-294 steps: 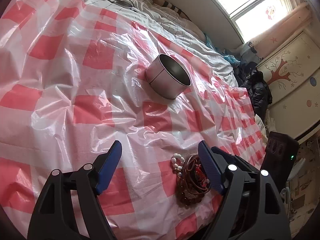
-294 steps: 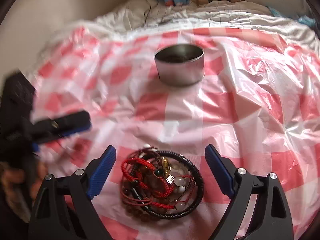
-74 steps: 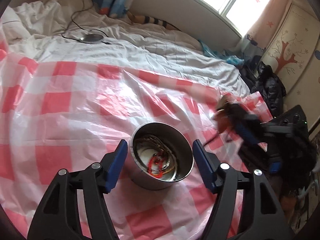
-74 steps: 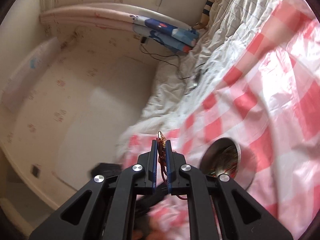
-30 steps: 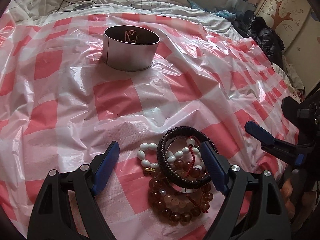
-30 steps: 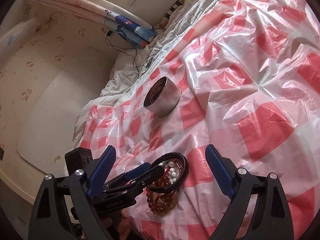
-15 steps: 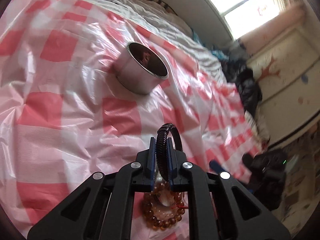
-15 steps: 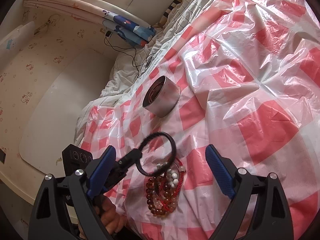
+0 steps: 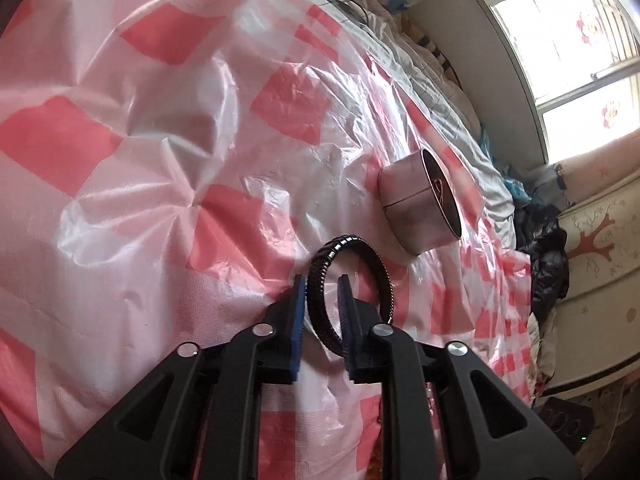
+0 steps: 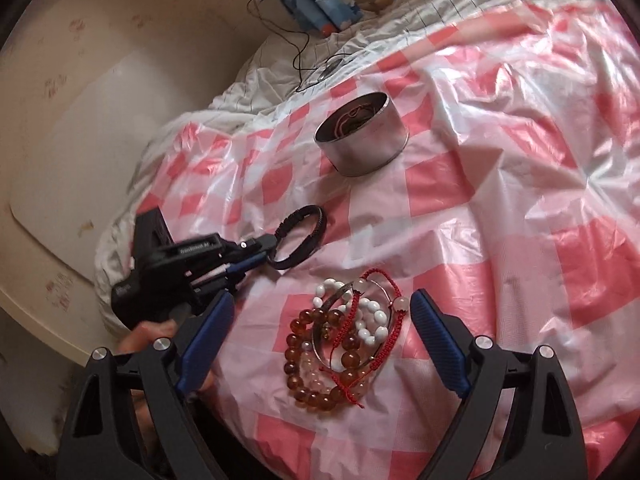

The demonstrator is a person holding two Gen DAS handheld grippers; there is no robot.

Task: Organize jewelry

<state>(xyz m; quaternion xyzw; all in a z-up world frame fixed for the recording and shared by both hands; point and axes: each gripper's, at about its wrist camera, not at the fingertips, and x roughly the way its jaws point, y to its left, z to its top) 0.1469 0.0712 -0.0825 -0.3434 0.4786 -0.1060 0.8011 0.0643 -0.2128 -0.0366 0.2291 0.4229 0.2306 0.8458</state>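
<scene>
Left gripper (image 9: 322,308) jaws opening, one black bracelet (image 9: 320,292) between them; right gripper (image 10: 320,340) wide, closing over one bracelet pile (image 10: 344,336); one tin (image 10: 362,134) far.

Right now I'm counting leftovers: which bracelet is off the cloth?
The black braided bracelet, lifted in the left gripper, whose jaws are opening; the beaded and red cord ones lie piled.

Two handheld grippers share one build: the left gripper (image 9: 322,304) has matte black angular plastic arms with triangular cut-outs, round silver screw heads at the joints and flat blue-faced fingers (image 9: 297,320). The right gripper (image 10: 320,332) matches, its blue pads (image 10: 438,338) finely ribbed. Seen from the right camera, the left unit's black body carries small white lettering, too blurred to read.
</scene>
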